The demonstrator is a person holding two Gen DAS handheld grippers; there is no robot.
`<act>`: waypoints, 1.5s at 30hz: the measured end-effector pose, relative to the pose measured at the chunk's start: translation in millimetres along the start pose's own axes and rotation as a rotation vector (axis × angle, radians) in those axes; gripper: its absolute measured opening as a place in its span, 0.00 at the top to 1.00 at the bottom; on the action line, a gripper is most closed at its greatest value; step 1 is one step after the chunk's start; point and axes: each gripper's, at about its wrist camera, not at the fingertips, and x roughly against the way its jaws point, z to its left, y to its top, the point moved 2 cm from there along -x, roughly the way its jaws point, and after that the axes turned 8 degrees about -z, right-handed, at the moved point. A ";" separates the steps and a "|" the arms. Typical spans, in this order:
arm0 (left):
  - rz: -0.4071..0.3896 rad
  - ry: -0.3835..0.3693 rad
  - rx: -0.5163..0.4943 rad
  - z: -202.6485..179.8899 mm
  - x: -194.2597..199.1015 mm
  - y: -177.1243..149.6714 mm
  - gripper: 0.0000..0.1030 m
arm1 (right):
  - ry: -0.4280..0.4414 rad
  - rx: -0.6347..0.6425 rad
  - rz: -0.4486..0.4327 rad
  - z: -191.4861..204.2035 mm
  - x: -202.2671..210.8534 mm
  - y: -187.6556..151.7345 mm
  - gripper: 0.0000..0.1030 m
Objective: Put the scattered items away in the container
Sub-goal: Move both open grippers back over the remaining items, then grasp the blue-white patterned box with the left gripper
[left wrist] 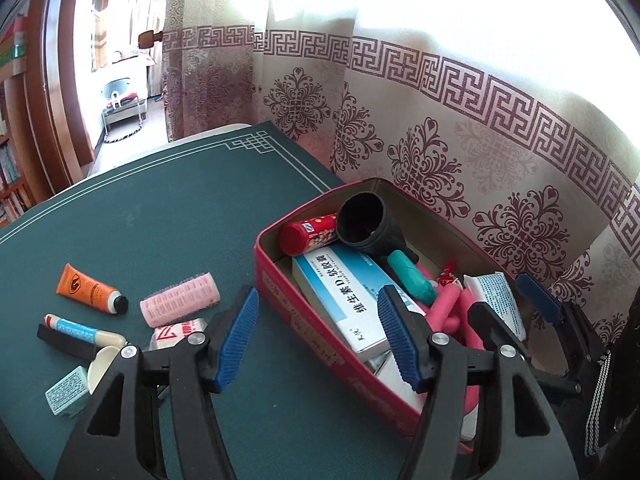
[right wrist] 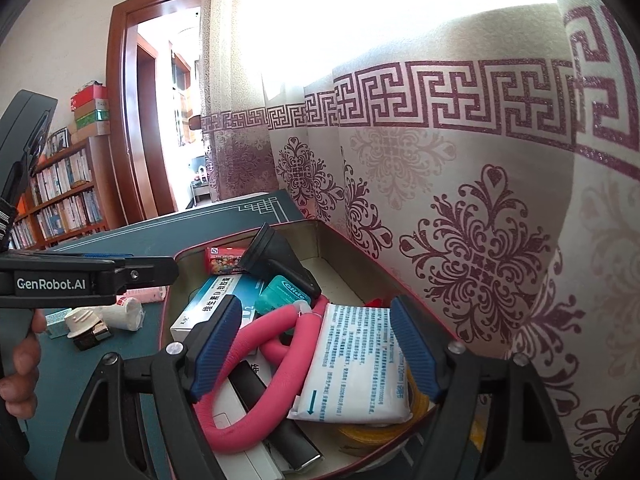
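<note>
Both grippers stand spread wide and hold nothing: the left gripper [left wrist: 318, 338] hangs over the near rim of the red container [left wrist: 280, 280], one finger outside it above the bench [left wrist: 160, 208], and the right gripper [right wrist: 312, 346] hovers inside over a white packet [right wrist: 356, 364]. Left of the container, beyond the left gripper, lie a pink roller [left wrist: 180, 303] and an orange tube [left wrist: 90, 289].

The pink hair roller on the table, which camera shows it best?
The left wrist view. There the pink hair roller lies whole on the green table mat, left of the red box. In the right wrist view only a pink sliver shows under the left gripper's body.
</note>
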 end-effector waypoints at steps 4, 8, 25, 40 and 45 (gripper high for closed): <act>-0.021 0.057 0.042 33.1 22.2 -6.3 0.36 | 0.009 0.020 -0.013 5.4 1.5 -0.5 0.22; -0.033 0.133 0.077 74.8 44.9 -17.9 0.36 | 0.032 0.023 -0.010 8.7 0.8 -1.1 0.22; 0.051 0.226 0.067 184.1 53.3 -78.5 0.36 | 0.269 0.127 0.032 91.9 34.7 12.7 0.22; 0.062 0.204 0.031 185.2 31.4 -88.7 0.50 | 0.510 0.112 0.194 173.2 19.7 -2.1 0.21; 0.055 0.175 0.113 193.5 38.8 -90.8 0.66 | 0.531 0.057 0.263 182.6 2.6 -4.7 0.21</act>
